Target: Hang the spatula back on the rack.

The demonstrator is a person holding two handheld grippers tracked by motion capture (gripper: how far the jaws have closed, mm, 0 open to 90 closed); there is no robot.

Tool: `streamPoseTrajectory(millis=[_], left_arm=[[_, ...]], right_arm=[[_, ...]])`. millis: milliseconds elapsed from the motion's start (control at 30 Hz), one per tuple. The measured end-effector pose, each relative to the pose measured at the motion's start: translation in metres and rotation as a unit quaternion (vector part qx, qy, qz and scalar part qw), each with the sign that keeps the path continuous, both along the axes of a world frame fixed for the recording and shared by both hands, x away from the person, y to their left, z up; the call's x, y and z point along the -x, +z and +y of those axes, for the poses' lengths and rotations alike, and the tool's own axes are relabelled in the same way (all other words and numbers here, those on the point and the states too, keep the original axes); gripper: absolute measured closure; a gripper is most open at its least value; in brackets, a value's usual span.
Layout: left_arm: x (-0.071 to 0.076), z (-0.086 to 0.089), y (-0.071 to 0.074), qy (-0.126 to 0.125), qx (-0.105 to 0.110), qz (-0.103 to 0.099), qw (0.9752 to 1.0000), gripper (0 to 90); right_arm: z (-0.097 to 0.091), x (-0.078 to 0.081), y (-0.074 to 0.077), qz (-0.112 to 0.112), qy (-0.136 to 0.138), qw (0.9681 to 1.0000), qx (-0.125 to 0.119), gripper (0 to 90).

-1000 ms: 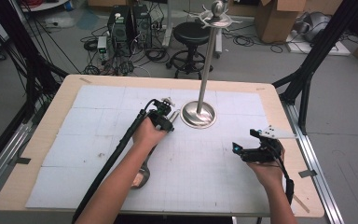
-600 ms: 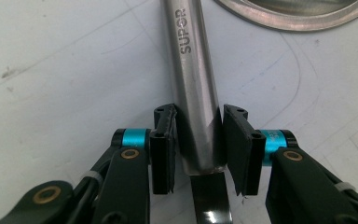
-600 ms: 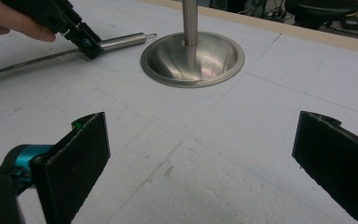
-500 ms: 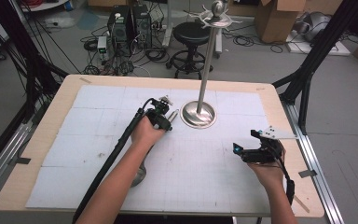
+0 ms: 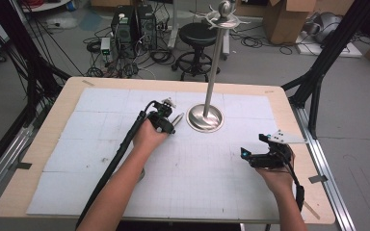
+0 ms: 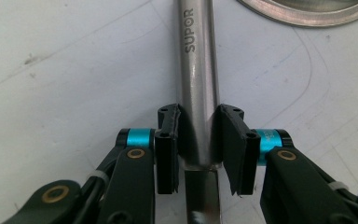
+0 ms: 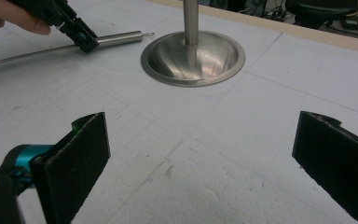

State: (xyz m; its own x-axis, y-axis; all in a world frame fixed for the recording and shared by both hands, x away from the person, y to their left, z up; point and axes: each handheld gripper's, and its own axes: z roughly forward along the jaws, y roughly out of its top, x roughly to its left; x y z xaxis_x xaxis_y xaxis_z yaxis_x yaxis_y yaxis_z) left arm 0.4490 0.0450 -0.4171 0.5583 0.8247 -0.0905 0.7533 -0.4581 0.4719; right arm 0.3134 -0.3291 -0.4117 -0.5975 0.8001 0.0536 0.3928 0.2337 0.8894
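Observation:
A steel utensil handle (image 6: 196, 70) stamped SUPOR lies flat on the white mat, pointing toward the round base (image 6: 307, 11) of a metal stand. My left gripper (image 6: 198, 116) is shut on this handle, one pad pressed against each side. From above, the left gripper (image 5: 168, 122) sits just left of the stand base (image 5: 204, 118), with the handle tip (image 5: 178, 117) poking out. The utensil's far end (image 5: 140, 174) peeks from under the forearm. My right gripper (image 5: 250, 155) rests near the right edge, open; its pads (image 7: 81, 154) hold nothing.
The stand's pole (image 5: 214, 72) rises from the base to a hooked top (image 5: 226, 14). In the right gripper view the base (image 7: 193, 56) lies ahead, and the left gripper (image 7: 81, 37) grips the handle (image 7: 121, 37). A wooden table rim (image 5: 289, 120) frames the mat.
The left hand and the utensil have shifted slightly toward the far side of the table. The right gripper has stayed in place and open.

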Motion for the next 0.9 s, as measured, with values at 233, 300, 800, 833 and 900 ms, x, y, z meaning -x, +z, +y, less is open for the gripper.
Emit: streamPoseTrajectory(millis=[233, 300, 800, 833, 900], left_arm=[[-0.0019, 0.0028, -0.0018, -0.013, 0.01, 0.008, 0.9998, 65.4], [-0.0019, 0.0029, -0.0018, -0.012, 0.011, 0.008, 0.9998, 65.4], [0.0028, -0.002, -0.0016, 0.011, -0.003, -0.005, 0.9999, 68.4], [0.0033, -0.0027, -0.0017, 0.011, -0.005, -0.007, 0.9999, 68.4], [0.004, -0.0039, -0.0015, 0.011, -0.01, -0.01, 0.9998, 68.4]], right_arm=[[0.0, -0.0002, -0.0003, 0.001, 0.001, 1.0, 0.0, 2.7], [0.0003, -0.0003, -0.0004, 0.001, 0.001, 1.0, 0.0, 2.8], [-0.0005, -0.001, -0.0006, 0.0, 0.0, 1.0, 0.0, 2.8], [-0.0004, -0.0008, -0.0006, 0.002, 0.0, 1.0, -0.001, 2.8], [-0.0003, -0.001, -0.0007, 0.001, 0.0, 1.0, 0.0, 2.8]])
